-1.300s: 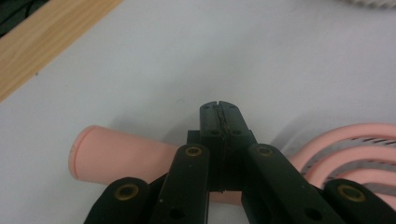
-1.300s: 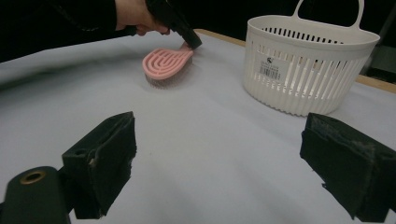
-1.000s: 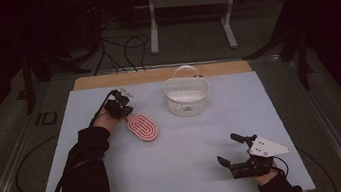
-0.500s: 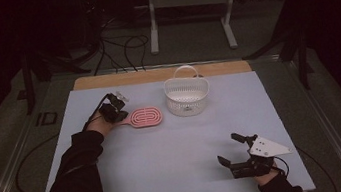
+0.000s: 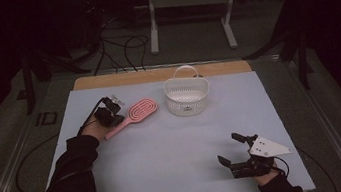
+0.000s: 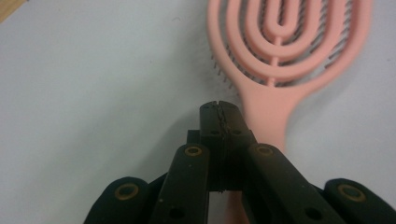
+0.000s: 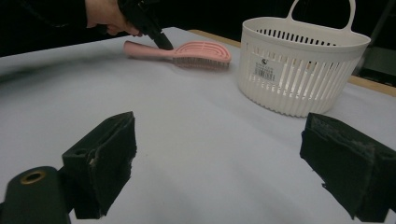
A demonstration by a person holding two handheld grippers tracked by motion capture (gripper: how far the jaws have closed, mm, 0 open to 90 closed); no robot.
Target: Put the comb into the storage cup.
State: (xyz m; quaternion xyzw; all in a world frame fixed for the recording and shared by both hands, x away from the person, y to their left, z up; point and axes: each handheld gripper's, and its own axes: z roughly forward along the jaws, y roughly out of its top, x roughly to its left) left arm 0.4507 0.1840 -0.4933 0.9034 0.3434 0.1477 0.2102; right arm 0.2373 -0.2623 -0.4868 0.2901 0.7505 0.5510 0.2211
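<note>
Across the worktop (image 5: 165, 142) we see a pale sheet that covers nearly all of it, leaving a strip of bare wood along the far edge. The sheet's middle and its near half lie free, a wide stretch between our two hands, and the right side beyond the basket is free up to the sheet's edge as well.

Toward the far edge, a little right of centre, stands the white slatted basket (image 5: 187, 95), upright, with its handle raised over it. It sits close to the wooden strip but still on the sheet.

Left of the basket, with a small gap between them, lies the pink hairbrush (image 5: 133, 115). Its oval head points toward the basket and its handle runs back toward our left hand; in the right gripper view its bristles face down on the sheet.

Our left gripper (image 5: 110, 113) is at the brush's handle, in the far left part of the sheet, some way in from the left edge. In the left gripper view its jaws are pressed together with nothing between them, and the handle passes just beside and under their tips; we cannot tell whether they touch it.

Our right gripper (image 5: 237, 151) rests near the front right corner, close to the near edge and well apart from brush and basket. Its jaws stand wide apart, holding nothing.
</note>
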